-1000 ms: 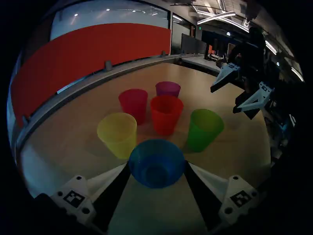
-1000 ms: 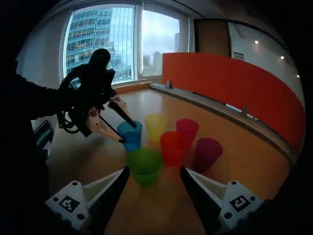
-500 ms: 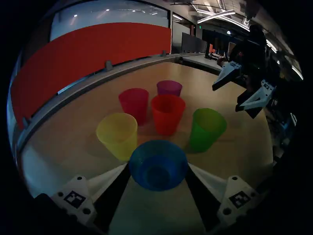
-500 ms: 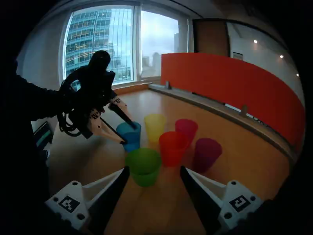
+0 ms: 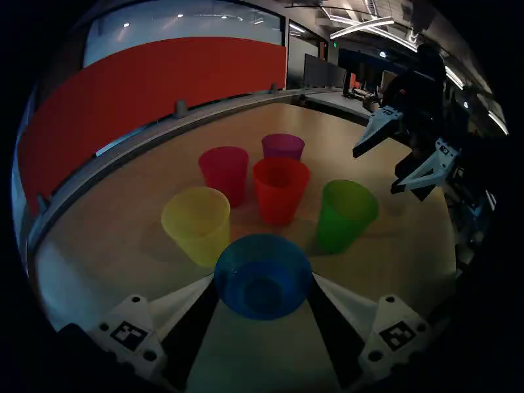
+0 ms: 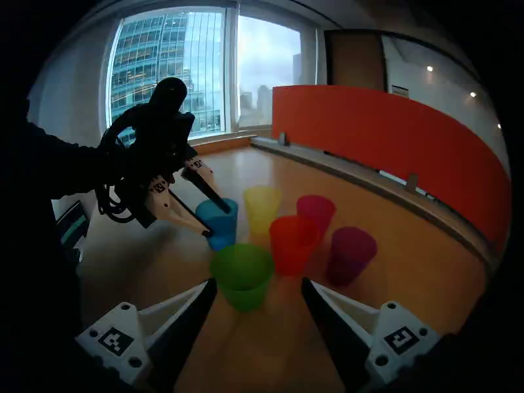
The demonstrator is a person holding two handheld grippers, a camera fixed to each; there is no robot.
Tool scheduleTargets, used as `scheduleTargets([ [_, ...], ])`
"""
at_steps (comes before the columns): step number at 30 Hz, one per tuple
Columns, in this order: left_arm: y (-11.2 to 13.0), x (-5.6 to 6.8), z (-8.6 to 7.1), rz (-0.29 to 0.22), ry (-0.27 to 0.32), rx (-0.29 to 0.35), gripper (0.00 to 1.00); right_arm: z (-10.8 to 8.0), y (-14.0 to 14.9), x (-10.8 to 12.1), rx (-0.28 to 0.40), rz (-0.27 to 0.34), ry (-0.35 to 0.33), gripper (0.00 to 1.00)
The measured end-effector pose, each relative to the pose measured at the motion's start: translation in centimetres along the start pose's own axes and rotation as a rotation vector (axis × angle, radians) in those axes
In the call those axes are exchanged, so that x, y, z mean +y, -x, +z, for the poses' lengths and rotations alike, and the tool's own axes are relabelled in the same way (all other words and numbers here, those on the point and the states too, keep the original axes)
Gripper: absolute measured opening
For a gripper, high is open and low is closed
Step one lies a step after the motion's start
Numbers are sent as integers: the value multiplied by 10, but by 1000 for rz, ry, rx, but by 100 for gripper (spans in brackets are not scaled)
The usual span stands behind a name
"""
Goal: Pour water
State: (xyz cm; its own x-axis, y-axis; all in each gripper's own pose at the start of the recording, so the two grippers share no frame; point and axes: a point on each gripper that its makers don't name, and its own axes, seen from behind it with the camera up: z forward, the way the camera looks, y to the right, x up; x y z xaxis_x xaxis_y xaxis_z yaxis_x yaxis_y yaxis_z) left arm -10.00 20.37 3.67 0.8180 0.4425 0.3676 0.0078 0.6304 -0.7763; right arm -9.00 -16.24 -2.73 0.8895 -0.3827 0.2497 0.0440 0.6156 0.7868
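Pour water, grasp stage: left gripper (image 5: 262, 280) clamps blue cup (image 6: 221, 229) beside yellow cup (image 5: 196, 223); right gripper (image 6: 257, 281) agape, green cup (image 6: 241, 275) untouched ahead of its tips; next likely needs closing on green, then tilting blue over it.

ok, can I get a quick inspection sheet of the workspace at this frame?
Surface: wooden table, smooth, light reflections on it.
Job's things: six upright cups in a cluster: blue cup, yellow cup, pink cup, orange cup, purple cup, green cup; cannot tell whether any holds water.
Clutter: nothing seen.
Grippers: left tongs closed on the blue cup's sides; right tongs open, green cup just ahead, untouched.
Cables: dark cable looped by the left tongs' body.
Surroundings: red partition along the table's far edge; windows with buildings outside.
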Motion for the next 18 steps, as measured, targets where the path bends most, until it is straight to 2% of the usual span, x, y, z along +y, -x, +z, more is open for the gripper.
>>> scheduleTargets([
  [18,-13,-5,-24,5,-26,49,87,29,9,-15,-31,-35,-34,100],
])
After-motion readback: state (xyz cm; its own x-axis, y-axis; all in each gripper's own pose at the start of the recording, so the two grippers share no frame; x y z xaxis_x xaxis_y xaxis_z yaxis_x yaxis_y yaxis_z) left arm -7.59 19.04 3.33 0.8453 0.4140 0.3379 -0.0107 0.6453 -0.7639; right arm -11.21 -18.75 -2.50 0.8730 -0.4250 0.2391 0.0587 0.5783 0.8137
